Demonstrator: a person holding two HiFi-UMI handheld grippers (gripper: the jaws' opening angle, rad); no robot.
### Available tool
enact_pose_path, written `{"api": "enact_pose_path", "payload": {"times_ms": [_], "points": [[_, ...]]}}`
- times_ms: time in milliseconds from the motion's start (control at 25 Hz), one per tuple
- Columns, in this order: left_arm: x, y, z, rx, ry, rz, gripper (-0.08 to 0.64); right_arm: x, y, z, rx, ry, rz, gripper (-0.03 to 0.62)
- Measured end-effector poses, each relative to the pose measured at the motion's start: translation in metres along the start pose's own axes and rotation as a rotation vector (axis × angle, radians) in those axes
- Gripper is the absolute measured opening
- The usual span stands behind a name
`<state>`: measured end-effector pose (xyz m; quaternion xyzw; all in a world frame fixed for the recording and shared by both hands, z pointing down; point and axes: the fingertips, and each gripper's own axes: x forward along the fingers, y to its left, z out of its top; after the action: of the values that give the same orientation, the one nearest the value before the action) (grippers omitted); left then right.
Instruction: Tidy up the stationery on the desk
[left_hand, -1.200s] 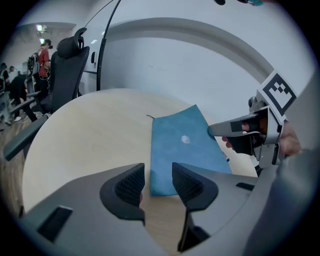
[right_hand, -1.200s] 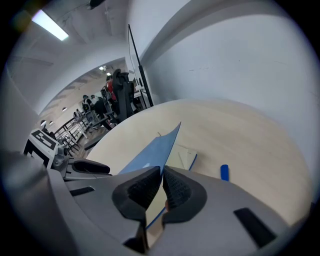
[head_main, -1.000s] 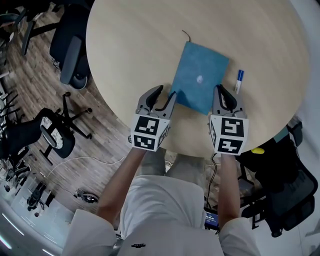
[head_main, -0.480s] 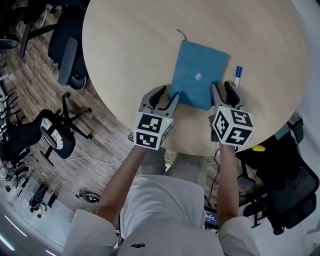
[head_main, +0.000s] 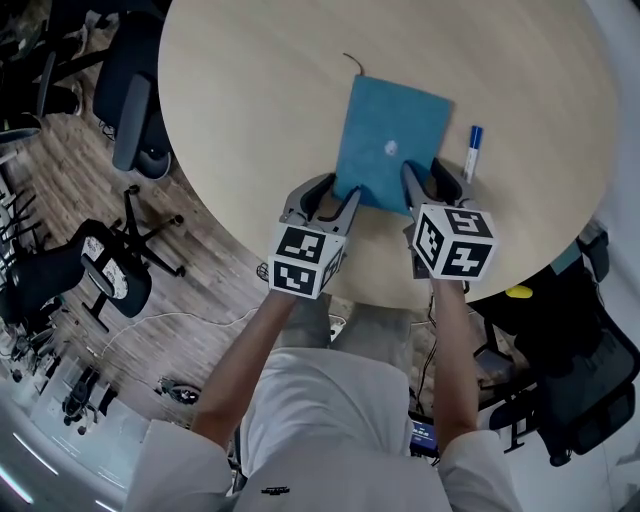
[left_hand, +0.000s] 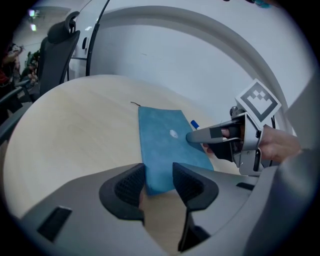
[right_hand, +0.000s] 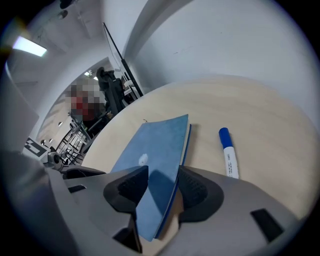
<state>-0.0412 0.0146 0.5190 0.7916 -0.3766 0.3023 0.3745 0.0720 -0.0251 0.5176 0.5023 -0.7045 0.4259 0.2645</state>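
A blue notebook (head_main: 390, 140) lies flat on the round pale wood table (head_main: 260, 90), with a white spot on its cover and a thin cord at its far corner. My left gripper (head_main: 325, 195) is open, its jaws on either side of the notebook's (left_hand: 165, 145) near left corner. My right gripper (head_main: 430, 180) is open and rolled sideways, and the notebook's (right_hand: 155, 160) near right edge sits between its jaws. A blue-capped white marker (head_main: 472, 152) lies just right of the notebook, and it shows as the marker (right_hand: 228, 152) in the right gripper view.
The table's near edge curves just under both grippers. Office chairs (head_main: 135, 110) stand on the wood floor to the left, and a black chair (head_main: 570, 360) stands at the right. A small yellow object (head_main: 516, 292) sits below the table edge.
Both grippers moved forward onto the notebook's near edge. The right gripper rolled sideways and slid left, so its jaws now straddle the notebook's edge.
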Motion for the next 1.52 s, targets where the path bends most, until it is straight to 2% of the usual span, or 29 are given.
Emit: {"api": "enact_pose_path", "payload": {"times_ms": [280,400,520,760,960,1040,1200,1520], "points": [[-0.011,-0.015,-0.026,-0.026,0.021,0.009,0.173,0.002,0.009,-0.001,-0.049,0.019,0.028,0.186],[-0.012,-0.014,-0.025,-0.046,0.003,0.036,0.173,0.001,0.011,-0.003,-0.083,0.010,0.019,0.186],[-0.018,-0.008,-0.017,-0.052,-0.024,0.069,0.173,-0.008,0.009,-0.002,-0.073,-0.027,0.013,0.186],[-0.030,-0.002,-0.003,-0.043,-0.066,0.106,0.172,-0.032,-0.010,0.003,-0.074,-0.095,-0.061,0.186],[-0.033,-0.008,-0.001,-0.042,-0.073,0.121,0.171,-0.051,-0.037,0.008,-0.047,-0.167,-0.158,0.186],[-0.032,-0.012,-0.002,-0.044,-0.066,0.128,0.149,-0.058,-0.050,0.009,-0.041,-0.186,-0.205,0.186],[-0.030,-0.018,0.000,-0.047,-0.075,0.147,0.053,-0.059,-0.070,0.000,-0.021,-0.164,-0.257,0.186],[-0.018,-0.040,-0.003,-0.037,-0.062,0.090,0.044,-0.052,-0.084,-0.018,0.005,-0.124,-0.271,0.186]]}}
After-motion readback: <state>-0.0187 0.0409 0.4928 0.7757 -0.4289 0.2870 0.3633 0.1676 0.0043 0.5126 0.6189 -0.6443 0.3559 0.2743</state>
